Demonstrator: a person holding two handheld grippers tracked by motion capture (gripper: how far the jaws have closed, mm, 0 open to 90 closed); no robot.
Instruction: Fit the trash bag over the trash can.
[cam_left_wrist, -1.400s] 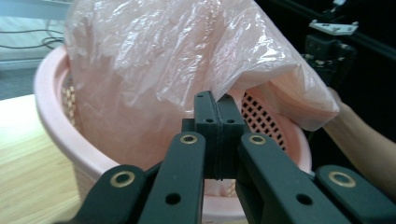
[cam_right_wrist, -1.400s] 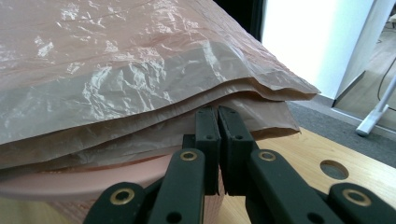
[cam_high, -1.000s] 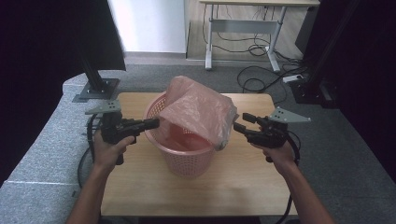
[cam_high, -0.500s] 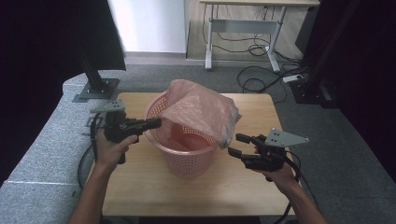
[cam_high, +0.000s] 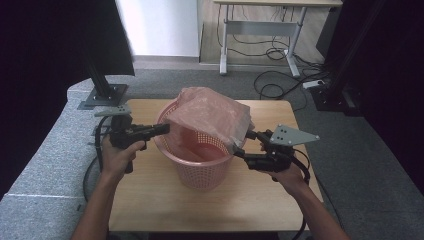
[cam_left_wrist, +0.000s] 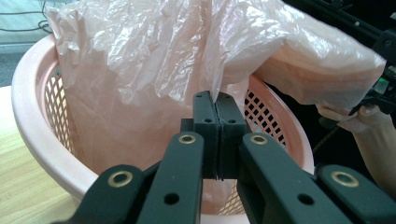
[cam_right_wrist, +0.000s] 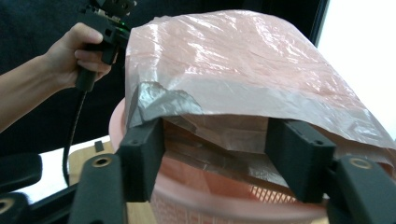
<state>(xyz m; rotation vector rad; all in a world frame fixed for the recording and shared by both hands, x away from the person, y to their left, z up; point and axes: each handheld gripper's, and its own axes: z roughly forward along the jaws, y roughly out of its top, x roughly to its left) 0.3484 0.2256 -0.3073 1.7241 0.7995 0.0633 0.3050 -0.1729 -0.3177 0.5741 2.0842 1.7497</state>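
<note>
No readable brand or writing anywhere on the gear or the bag. Person's forearms came in from the near edge of the wooden table, one hand per tool. Left hand held its handle level, pointing right at the basket rim. Right hand sat lower-right of the basket, tool angled up-left toward the bag's edge.

Left gripper: jaws pinched tight on a fold of the pink plastic bag, film trapped between the pads, just above the near rim.

Right gripper: jaws apart and just been widening; bag edge draped over and across both pads, some film lying between them, nothing clamped.

Pink mesh basket stood upright mid-table. Bag was partly inside it, the rest ballooned up and over the far-right rim, stretched between the two tools.
</note>
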